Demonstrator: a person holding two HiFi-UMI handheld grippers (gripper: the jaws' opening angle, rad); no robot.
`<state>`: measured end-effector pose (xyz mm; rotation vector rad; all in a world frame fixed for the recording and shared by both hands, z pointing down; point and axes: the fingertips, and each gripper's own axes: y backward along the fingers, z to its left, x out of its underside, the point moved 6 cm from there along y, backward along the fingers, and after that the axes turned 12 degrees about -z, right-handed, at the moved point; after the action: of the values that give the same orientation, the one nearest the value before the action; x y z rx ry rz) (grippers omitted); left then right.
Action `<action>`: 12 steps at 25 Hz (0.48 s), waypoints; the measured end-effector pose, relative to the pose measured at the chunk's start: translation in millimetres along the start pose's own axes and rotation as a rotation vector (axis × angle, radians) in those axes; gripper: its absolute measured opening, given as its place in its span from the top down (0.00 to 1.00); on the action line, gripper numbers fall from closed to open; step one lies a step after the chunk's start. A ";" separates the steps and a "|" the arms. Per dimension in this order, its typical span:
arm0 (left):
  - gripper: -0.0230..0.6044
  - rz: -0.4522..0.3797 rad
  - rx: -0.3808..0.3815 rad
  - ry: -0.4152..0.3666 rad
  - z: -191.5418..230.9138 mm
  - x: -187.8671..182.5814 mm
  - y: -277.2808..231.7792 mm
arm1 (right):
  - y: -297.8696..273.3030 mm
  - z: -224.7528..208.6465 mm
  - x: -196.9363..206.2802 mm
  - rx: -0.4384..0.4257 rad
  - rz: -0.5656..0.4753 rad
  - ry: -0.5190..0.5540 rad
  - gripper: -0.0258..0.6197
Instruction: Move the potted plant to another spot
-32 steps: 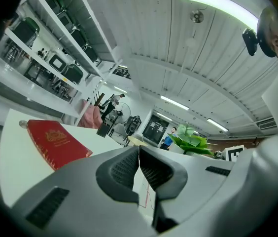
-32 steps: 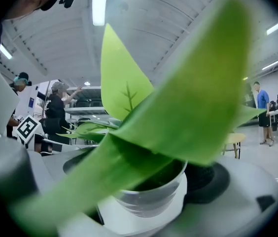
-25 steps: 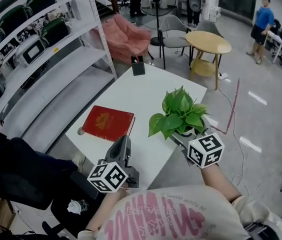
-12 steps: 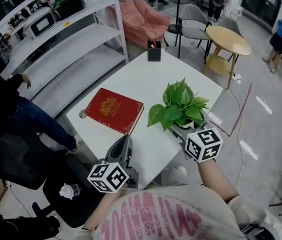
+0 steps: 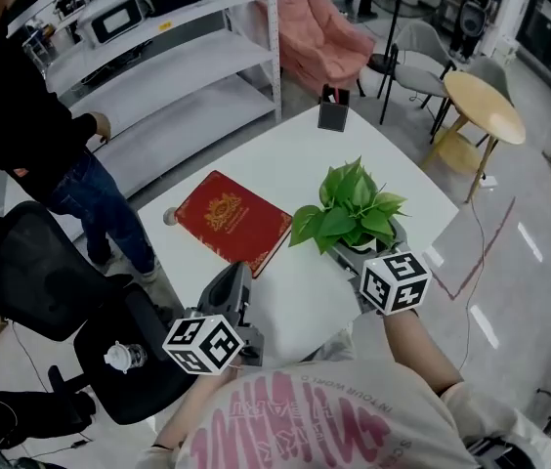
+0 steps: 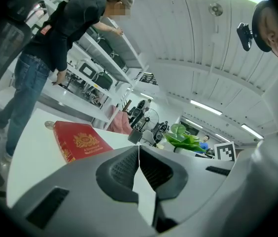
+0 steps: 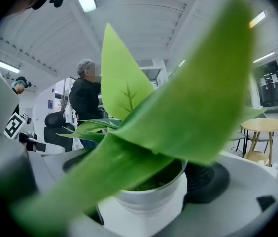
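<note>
Potted plant (image 5: 352, 213): at the near right of the white tabletop (image 5: 373, 149), close to the red book (image 5: 233, 223) but apart from it. White pot (image 7: 151, 194) seated between the jaws of the right tool (image 5: 368, 252), clenched on its sides low under the leaves, probably to carry by the rigid part and spare the foliage; lifted or resting, not to be told. Left tool (image 5: 232, 296): clenched on nothing, held at the near edge, judged idle.

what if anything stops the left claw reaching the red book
Probably nothing, so yes: the left claw is shut and empty, and the red book lies just ahead of it on the white table. The potted plant sits off to the right.
</note>
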<state>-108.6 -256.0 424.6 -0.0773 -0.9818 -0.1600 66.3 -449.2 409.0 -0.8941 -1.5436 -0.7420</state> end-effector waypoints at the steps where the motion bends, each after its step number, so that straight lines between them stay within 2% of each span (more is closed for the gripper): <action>1: 0.92 -0.009 -0.018 0.004 1.6 0.1 -4.2 | -7.6 -4.3 1.6 -0.015 0.010 -0.002 0.12; 12: 0.92 -0.104 -0.198 0.027 13.6 3.4 -27.7 | -73.5 -36.4 20.9 -0.159 0.102 0.005 0.12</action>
<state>-122.7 -281.8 434.7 -0.2048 -0.9414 -0.3525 20.3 -514.7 436.5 -1.0801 -1.4380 -0.8005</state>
